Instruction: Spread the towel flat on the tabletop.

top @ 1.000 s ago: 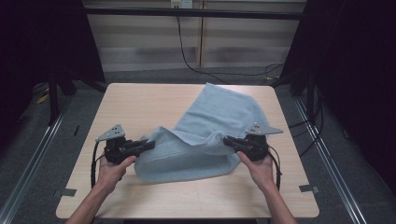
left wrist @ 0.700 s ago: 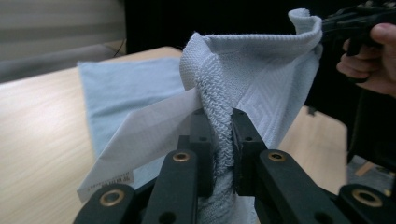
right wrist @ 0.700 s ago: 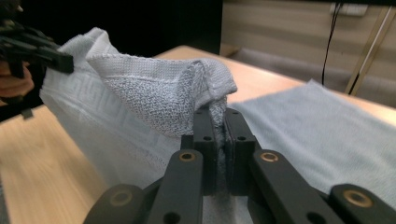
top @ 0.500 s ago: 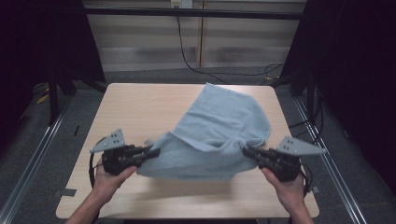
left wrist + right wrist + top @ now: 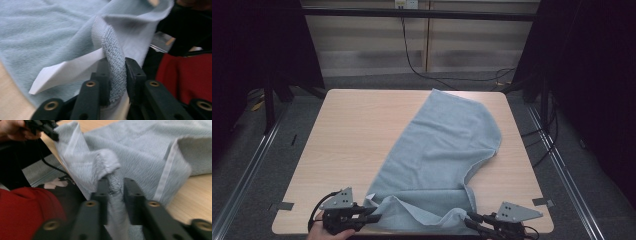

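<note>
A pale blue towel [image 5: 439,160] lies across the wooden table [image 5: 347,135], running from the far middle to the front edge. My left gripper [image 5: 374,218] is at the front left, shut on the towel's near left corner [image 5: 113,65], where a white label [image 5: 67,71] sticks out. At the front right, my right gripper [image 5: 469,220] is shut on the near right corner [image 5: 113,183]. The towel's front hem sags between the two grippers. The right gripper view also shows the left gripper [image 5: 43,127] in a hand at the upper left.
The table's left half and right margin are bare wood. Black frame posts [image 5: 269,95] stand at both sides of the table. Cables [image 5: 437,77] trail on the floor behind it. A red garment [image 5: 22,212] on the person shows below the table's front edge.
Both grippers have pulled back toward the front edge with the towel's corners. The towel has been drawn out longer and flatter over the table.
</note>
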A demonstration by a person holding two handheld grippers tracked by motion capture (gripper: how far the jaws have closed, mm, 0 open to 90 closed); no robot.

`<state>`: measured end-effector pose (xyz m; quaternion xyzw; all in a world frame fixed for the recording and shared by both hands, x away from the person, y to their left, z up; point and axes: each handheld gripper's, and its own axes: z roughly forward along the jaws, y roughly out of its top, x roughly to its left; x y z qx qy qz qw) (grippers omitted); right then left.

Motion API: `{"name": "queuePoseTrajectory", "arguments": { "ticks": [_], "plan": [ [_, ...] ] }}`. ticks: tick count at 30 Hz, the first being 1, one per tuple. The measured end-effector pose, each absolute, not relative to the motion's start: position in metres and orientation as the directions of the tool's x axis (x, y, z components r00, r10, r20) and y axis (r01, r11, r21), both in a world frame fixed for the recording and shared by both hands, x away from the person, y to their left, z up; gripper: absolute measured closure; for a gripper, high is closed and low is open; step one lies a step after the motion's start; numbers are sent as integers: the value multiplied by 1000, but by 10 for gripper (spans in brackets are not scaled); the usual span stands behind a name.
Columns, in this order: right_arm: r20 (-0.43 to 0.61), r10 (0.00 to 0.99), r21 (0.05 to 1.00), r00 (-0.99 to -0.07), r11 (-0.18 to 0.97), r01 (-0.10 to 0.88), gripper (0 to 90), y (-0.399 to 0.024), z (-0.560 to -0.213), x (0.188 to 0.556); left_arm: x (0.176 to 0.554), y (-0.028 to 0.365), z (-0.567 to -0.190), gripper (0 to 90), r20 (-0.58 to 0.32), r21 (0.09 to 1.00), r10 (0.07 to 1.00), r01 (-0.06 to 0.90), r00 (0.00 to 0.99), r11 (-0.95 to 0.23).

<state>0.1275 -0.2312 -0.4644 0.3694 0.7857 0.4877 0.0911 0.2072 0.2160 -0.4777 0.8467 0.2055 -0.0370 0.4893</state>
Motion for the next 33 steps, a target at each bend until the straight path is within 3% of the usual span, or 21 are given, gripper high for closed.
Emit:
{"name": "queuePoseTrajectory", "arguments": {
  "ticks": [3, 5, 8, 14, 19, 24, 25, 26, 29, 33],
  "plan": [
    [224, 667, 850, -711, 224, 477, 661, -240, -452, 129, 208, 227, -472, 682, -284, 838, 317, 395, 905, -376],
    [223, 663, 861, -715, 210, 463, 664, -241, -446, 132, 223, 239, -468, 653, -328, 837, 335, 436, 883, -330],
    [209, 671, 865, -711, 213, 455, 664, -240, -444, 138, 239, 245, -468, 648, -311, 829, 378, 443, 872, -339],
    [194, 712, 873, -675, 188, 449, 628, -232, -440, 196, 303, 232, -479, 616, -332, 794, 475, 513, 815, -326],
    [178, 766, 826, -617, 224, 517, 542, -231, -451, 231, 337, 206, -492, 574, -306, 775, 515, 524, 801, -354],
    [152, 807, 777, -571, 260, 573, 475, -230, -469, 233, 334, 183, -509, 591, -205, 760, 501, 459, 841, -459],
    [151, 814, 773, -561, 257, 581, 479, -233, -470, 229, 333, 183, -508, 676, -198, 755, 505, 459, 840, -468],
    [149, 820, 768, -553, 257, 587, 531, -235, -471, 226, 327, 183, -506, 725, -134, 752, 511, 423, 849, -506],
    [162, 820, 757, -548, 253, 602, 785, -241, -478, 218, 316, 189, -505, 822, -132, 745, 502, 419, 855, -519],
    [159, 824, 756, -544, 253, 604, 855, -248, -479, 207, 301, 199, -504, 845, -158, 738, 492, 433, 856, -518]
  ]
}}
